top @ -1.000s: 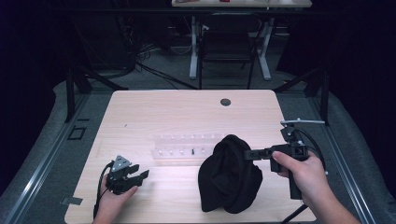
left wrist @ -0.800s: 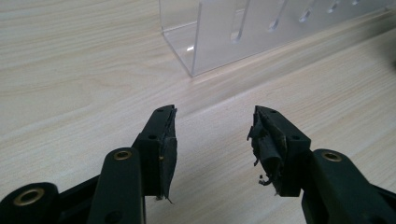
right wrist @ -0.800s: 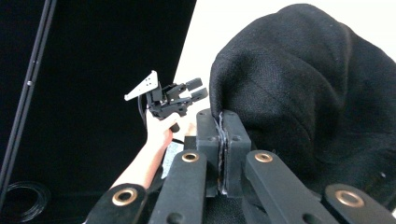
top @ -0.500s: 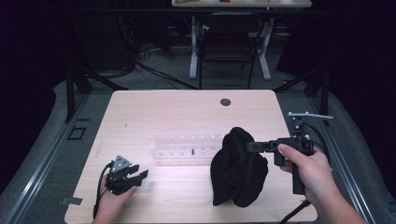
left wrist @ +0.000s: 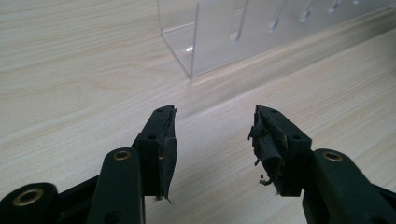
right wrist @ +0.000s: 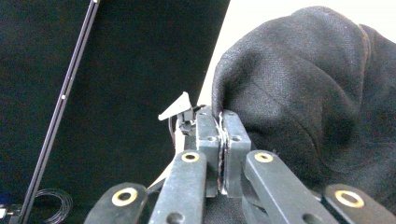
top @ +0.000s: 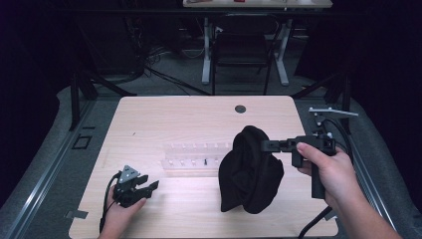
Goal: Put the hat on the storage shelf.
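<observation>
High view, right claw (top: 266, 145) clamped on black cloth (top: 250, 172) lifted at surface (top: 174, 119) 4 o'clock, left claw (top: 147, 186) agape, empty, 7 o'clock, clear rack (top: 191, 159) between.

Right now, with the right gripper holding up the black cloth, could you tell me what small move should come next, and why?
Probably bring the left gripper over to pinch the hanging lower edge of the black cloth. The right gripper is clamped on the cloth's top, which droops in a bunch onto the wooden table, while the left gripper rests open and idle near the clear acrylic rack.
</observation>
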A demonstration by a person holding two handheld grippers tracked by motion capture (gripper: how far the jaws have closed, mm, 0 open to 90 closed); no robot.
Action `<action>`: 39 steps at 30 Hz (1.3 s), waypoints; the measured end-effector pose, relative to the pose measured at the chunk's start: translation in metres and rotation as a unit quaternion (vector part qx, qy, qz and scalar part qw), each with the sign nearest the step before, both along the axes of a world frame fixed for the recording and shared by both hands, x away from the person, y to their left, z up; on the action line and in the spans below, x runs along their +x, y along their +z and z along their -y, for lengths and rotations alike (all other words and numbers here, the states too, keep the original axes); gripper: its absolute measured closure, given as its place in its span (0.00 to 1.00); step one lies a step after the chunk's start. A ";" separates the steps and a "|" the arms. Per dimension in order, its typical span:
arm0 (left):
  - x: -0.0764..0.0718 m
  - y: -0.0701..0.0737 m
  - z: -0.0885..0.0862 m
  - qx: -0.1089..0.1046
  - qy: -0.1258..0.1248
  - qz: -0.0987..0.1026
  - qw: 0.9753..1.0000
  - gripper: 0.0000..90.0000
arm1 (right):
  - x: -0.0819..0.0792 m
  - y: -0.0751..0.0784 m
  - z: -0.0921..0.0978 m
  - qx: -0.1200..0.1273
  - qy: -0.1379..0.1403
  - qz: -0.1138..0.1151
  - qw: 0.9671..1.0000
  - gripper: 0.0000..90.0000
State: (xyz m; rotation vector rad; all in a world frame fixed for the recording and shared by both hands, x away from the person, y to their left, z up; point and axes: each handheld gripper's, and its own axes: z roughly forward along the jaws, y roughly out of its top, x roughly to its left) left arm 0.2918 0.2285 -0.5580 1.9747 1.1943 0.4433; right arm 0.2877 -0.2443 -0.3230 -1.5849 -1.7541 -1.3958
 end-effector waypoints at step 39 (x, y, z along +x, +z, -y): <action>-0.003 0.003 -0.004 -0.004 -0.006 -0.003 1.000 0.55 | 0.073 0.055 -0.046 -0.019 -0.003 -0.040 0.999 0.98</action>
